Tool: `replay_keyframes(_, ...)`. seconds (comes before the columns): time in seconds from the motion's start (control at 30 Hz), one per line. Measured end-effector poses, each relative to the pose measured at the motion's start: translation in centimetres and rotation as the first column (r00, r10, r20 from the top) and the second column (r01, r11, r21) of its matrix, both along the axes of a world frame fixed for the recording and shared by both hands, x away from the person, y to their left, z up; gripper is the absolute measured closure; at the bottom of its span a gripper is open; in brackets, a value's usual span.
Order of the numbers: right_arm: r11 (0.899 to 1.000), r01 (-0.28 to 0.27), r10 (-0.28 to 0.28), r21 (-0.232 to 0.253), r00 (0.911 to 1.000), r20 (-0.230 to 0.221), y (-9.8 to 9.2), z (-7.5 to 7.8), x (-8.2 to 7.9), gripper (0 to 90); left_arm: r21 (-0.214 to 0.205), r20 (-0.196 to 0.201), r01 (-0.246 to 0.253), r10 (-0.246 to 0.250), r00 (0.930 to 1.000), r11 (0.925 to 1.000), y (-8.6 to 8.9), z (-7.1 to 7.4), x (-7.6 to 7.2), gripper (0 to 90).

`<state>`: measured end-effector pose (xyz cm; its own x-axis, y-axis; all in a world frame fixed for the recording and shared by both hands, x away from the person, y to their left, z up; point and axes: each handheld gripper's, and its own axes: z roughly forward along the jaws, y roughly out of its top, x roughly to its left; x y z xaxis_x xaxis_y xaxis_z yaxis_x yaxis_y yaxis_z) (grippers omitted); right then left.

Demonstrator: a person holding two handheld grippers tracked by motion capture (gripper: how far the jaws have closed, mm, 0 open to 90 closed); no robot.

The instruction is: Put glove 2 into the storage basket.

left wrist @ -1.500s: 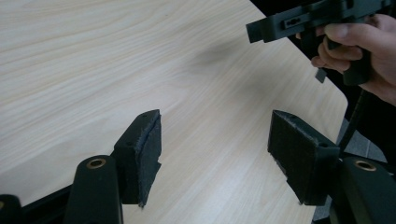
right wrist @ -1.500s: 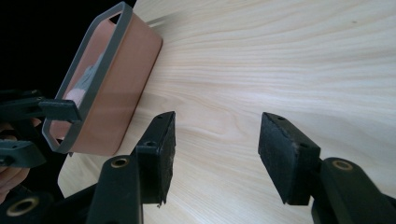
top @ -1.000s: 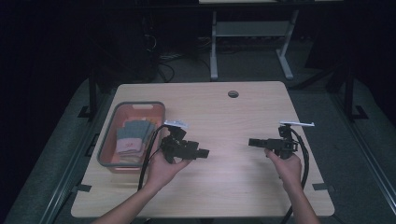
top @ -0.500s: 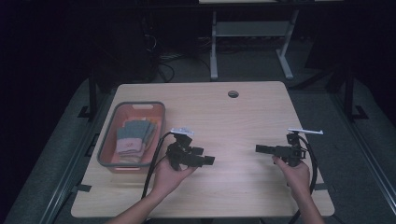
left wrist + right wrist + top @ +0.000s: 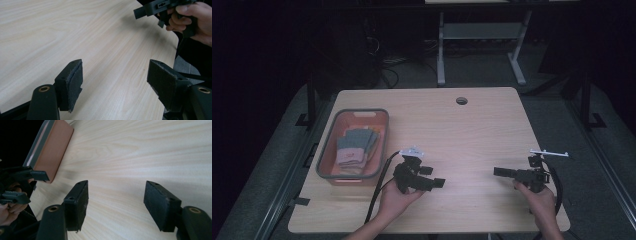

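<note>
Both hands low over the near half of the bench (image 5: 472, 130), one set of tongs in each, pointing toward each other across bare wood.

Left tongs (image 5: 438, 183): held in my left hand (image 5: 397, 199), near the front edge, just right of the basket (image 5: 328, 150). Jaws wide, nothing between them; they have just been opening. In the left gripper view the left tongs (image 5: 115, 80) show two felt-faced pads (image 5: 75, 85) standing well apart over plain wood grain, not touching the surface as far as I can tell. The right hand (image 5: 192, 17) and its tool sit in the upper right corner of that view.

Right tongs (image 5: 498, 171): held in my right hand (image 5: 539, 200), near the front right corner of the bench, cable looping behind. Jaws wide, empty; these too have just been opening. In the right gripper view the right tongs (image 5: 116, 202) frame only bare wood, with the basket's brown wall (image 5: 53, 152) at upper left and my other hand's fingers (image 5: 11, 210) at lower left.

Basket: grey-rimmed, reddish walls, on the left side of the bench. Inside lies a stack of folded cloths (image 5: 356, 145), grey over pink; detail too dim to read further. It is well apart from the right tongs, near the left ones.

Round cable hole (image 5: 461, 100) near the far edge.
</note>
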<state>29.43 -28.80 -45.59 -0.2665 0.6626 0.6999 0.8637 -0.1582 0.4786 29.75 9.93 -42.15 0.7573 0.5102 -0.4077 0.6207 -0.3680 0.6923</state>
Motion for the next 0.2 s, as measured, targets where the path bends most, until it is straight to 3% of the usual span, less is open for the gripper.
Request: replay_keyframes(0.2,1.0,-0.009,0.009,-0.021,0.9993,0.035,0.3,-0.1,-1.5,34.2,-0.011,0.011,0.015,-0.015,0.9998,0.9998,-0.1,-0.6,-0.8,27.4)
